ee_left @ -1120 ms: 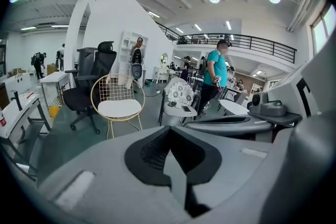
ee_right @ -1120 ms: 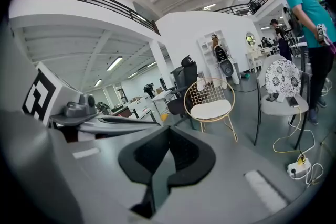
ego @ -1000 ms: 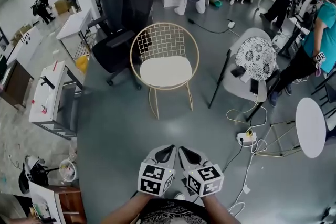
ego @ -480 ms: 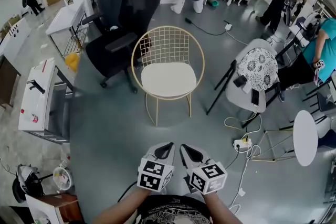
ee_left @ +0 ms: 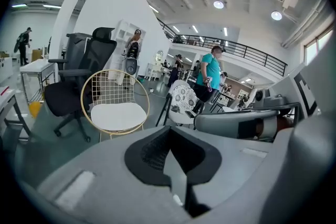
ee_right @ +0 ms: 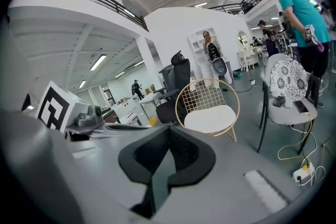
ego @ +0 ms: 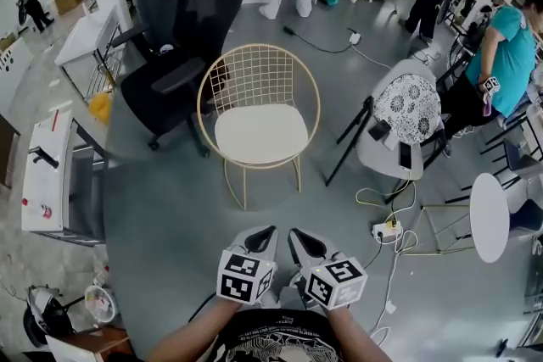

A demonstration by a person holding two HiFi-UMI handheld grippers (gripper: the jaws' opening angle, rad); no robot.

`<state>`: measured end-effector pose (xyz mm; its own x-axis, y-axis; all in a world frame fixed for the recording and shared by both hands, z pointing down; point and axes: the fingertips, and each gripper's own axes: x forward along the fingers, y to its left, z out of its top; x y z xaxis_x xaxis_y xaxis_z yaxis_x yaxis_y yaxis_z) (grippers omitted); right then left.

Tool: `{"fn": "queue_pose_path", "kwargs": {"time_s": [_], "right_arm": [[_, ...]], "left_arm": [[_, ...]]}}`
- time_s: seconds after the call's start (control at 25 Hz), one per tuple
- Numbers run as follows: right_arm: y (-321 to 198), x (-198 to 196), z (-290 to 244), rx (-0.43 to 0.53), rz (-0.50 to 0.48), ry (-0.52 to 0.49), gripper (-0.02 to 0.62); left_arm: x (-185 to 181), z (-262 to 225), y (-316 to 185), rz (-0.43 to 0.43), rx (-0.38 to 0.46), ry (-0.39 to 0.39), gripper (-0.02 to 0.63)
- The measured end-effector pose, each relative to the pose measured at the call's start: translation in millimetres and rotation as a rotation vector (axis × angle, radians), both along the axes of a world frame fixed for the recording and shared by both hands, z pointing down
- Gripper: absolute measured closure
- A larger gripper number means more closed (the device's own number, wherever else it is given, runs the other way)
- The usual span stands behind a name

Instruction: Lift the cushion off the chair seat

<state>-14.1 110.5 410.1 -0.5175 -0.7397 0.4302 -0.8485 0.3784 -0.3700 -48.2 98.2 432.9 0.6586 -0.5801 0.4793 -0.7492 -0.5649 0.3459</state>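
A white cushion [ego: 249, 134] lies flat on the seat of a gold wire chair [ego: 259, 80] in the middle of the head view. Both grippers hang side by side low in that view, a good stretch of grey floor short of the chair. My left gripper [ego: 263, 235] is shut and holds nothing. Just to its right, my right gripper [ego: 299, 238] is also shut and empty. The left gripper view has the cushion [ee_left: 117, 116] ahead and to the left of the jaws of the left gripper [ee_left: 170, 136]. The right gripper view has the cushion [ee_right: 210, 119] ahead and to the right of the right gripper [ee_right: 169, 134].
A black office chair [ego: 182, 38] stands close to the left of the gold chair. A grey chair with a patterned cushion [ego: 409, 106] stands to the right. A power strip with cables [ego: 386, 229] lies on the floor beside a round white table [ego: 488, 216]. People stand at the far right.
The chair and cushion have come a little nearer and shifted left in the head view. Both grippers stay shut, side by side.
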Motion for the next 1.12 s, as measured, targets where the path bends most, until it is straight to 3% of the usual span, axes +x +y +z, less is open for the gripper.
{"fn": "queue_pose_path", "kwargs": {"time_s": [0.32, 0.6, 1.12], "right_arm": [[-48, 26, 9, 0.022, -0.026, -0.019, 0.598], [-105, 53, 14, 0.016, -0.137, -0.042, 0.598], [-174, 109, 31, -0.042, -0.297, -0.086, 0.599]], "left_arm": [[33, 5, -47, -0.001, 0.018, -0.037, 0.617], [56, 12, -99, -0.119, -0.026, -0.032, 0.615], [87, 6, -163, -0.295, 0.052, -0.076, 0.609]]}}
